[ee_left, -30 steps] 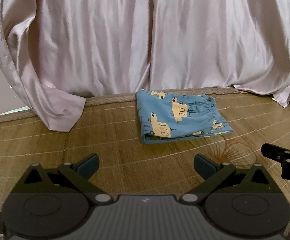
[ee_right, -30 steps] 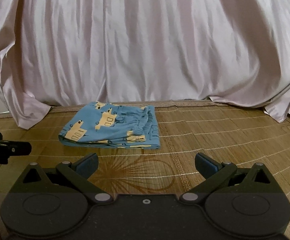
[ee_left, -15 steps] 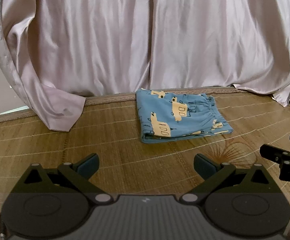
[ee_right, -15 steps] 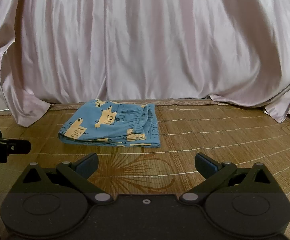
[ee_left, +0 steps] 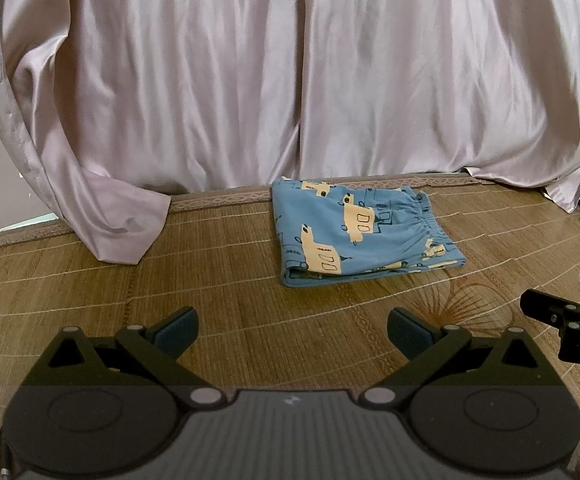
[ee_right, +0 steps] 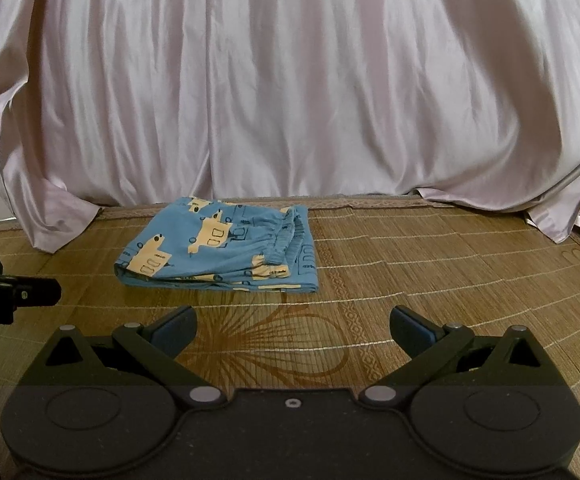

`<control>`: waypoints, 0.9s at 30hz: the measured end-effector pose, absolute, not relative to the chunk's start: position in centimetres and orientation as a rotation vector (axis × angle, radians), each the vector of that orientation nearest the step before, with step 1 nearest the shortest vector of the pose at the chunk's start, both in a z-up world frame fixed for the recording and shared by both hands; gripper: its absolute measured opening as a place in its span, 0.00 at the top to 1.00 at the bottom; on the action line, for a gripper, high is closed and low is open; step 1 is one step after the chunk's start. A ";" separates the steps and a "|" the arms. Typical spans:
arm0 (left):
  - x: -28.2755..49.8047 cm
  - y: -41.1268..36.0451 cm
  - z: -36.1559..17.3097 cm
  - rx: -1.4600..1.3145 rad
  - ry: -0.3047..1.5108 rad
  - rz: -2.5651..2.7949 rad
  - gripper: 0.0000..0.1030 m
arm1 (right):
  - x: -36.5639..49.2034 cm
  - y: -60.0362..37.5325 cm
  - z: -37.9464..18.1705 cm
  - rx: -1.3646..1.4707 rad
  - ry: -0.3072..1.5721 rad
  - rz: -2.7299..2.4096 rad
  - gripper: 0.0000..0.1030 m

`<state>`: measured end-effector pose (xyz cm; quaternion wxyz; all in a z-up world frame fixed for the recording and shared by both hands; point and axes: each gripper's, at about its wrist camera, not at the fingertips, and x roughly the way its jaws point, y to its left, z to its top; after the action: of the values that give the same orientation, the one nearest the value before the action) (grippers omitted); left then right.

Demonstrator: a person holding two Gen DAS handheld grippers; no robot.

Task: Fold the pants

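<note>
Left tongs point(ee_left: 291, 326) were held wide open and empty, low over the bamboo mat point(ee_left: 210, 280). Right tongs point(ee_right: 293, 325) were likewise spread wide with nothing between the pads, also low over the mat. Each set of tongs was seen at the edge of the other's view, side by side and apart.

Ahead of both, well clear of the fingertips, the blue truck-print pants point(ee_left: 359, 230) were seen lying flat on the mat as a compact folded stack, near the mat's far edge and just in front of the pink satin curtain point(ee_left: 290, 80). From the left tongs the stack was found forward and slightly to the right; from the right tongs, forward and to the left. So the bundle was placed roughly between the two, and neither was clearly nearer.

The stack's longer side was seen running left to right, with the gathered elastic waistband point(ee_right: 290, 236) on the right-hand side and the rounded fold edge on the near left.

The folding was judged essentially done. If another move were needed, a straight forward reach would be called for.
</note>
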<state>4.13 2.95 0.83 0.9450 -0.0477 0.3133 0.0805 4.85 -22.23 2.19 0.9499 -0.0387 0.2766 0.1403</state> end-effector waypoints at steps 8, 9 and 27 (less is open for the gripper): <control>4.1 2.9 0.8 -0.097 0.639 0.165 0.00 | 4.8 -22.2 2.1 -0.080 0.564 0.284 0.01; 4.1 2.9 0.8 -0.097 0.639 0.165 0.00 | 4.8 -22.2 2.1 -0.080 0.565 0.284 0.01; 4.4 3.4 0.9 -0.163 0.695 0.137 0.00 | 4.5 -22.3 2.0 -0.082 0.568 0.285 0.01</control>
<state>4.39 3.40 0.94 0.9348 -0.0795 0.3397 0.0669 4.52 -22.27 1.98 0.9491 -0.0403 0.2792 0.1402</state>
